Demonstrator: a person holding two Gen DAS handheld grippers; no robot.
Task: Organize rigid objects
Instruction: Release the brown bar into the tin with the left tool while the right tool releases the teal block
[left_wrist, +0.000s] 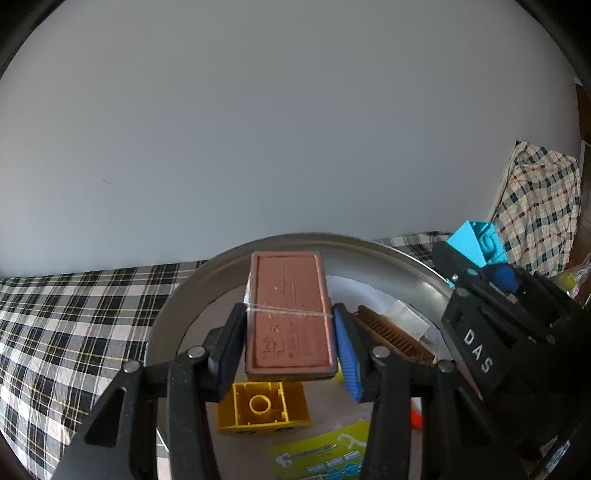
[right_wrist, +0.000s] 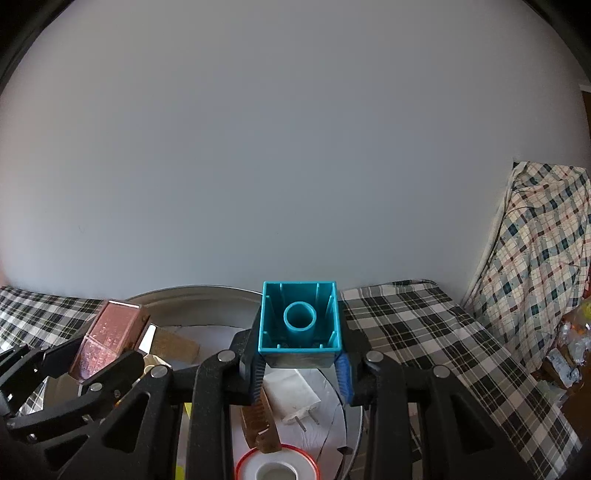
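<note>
Left gripper pinches a flat pinkish-brown box by its long sides, held up over the round metal tray; the box is rectangular, shiny, with embossed lettering on its face and a thin band across the middle. Right gripper pinches a turquoise toy brick, hollow underside facing the camera with a round tube in the centre, raised above the tray's far rim. Inside the tray: a yellow toy brick lying open side up near the front edge, a brown comb toward the right side, a white plug, a green leaflet, and a red-edged roll. Tray sits on a checked cloth.
</note>
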